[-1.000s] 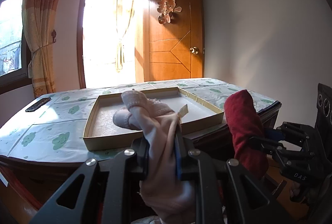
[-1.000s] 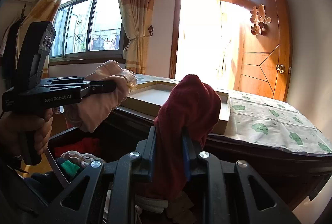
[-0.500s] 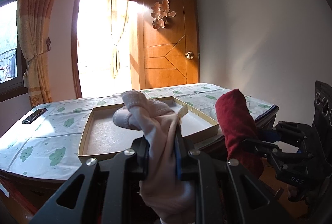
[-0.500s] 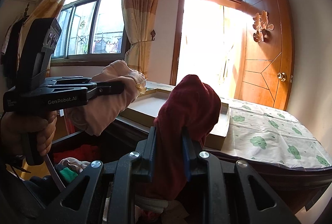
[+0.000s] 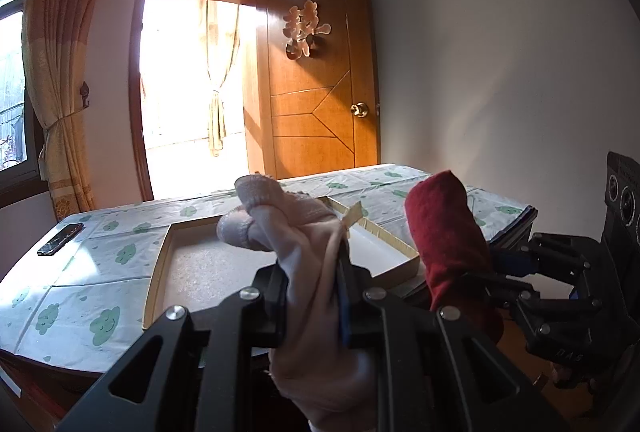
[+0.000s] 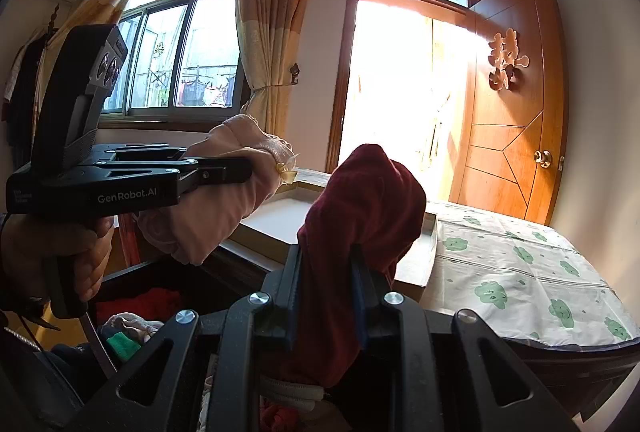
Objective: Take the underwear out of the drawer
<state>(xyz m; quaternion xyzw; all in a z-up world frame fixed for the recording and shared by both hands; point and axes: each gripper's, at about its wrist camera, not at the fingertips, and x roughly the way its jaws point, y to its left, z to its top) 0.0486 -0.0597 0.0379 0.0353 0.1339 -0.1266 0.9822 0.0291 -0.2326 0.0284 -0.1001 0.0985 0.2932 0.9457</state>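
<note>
Two handheld tools are raised side by side above the near edge of a worktop [image 5: 72, 296] covered in a white cloth printed with green clouds.

The left tool [image 5: 316, 296] is clenched on a pale pink underwear piece [image 5: 304, 232]. The fabric bunches up above the fingers in rolled folds and hangs down below them in a loose pouch. A small cream tag sticks out at its 2 o'clock edge. In the right wrist view the same left tool [image 6: 236, 169] reaches in from 9 o'clock, held by a bare hand [image 6: 60, 256], with the pink underwear [image 6: 216, 207] wrapped around its tip.

The right tool [image 6: 326, 284] is clenched on a dark red underwear piece [image 6: 360, 232], which rises above the fingers in a rounded hump and trails down between them. In the left wrist view this red piece [image 5: 448, 244] stands at 3 o'clock of the pink one, near it but apart, with the right tool [image 5: 496, 272] coming in from the right.

Behind both garments a shallow cardboard box lid [image 5: 160, 272] lies open-side up on the worktop. A dark remote-like object [image 5: 60, 233] lies on the cloth at 9 o'clock.

Below the worktop edge, at 7 o'clock in the right wrist view, the open drawer [image 6: 132, 272] holds more clothing in red, pink and green.

At 12 o'clock a wooden door [image 5: 316, 71] stands open beside a bright doorway, with yellow curtains [image 5: 56, 71] to the left.
</note>
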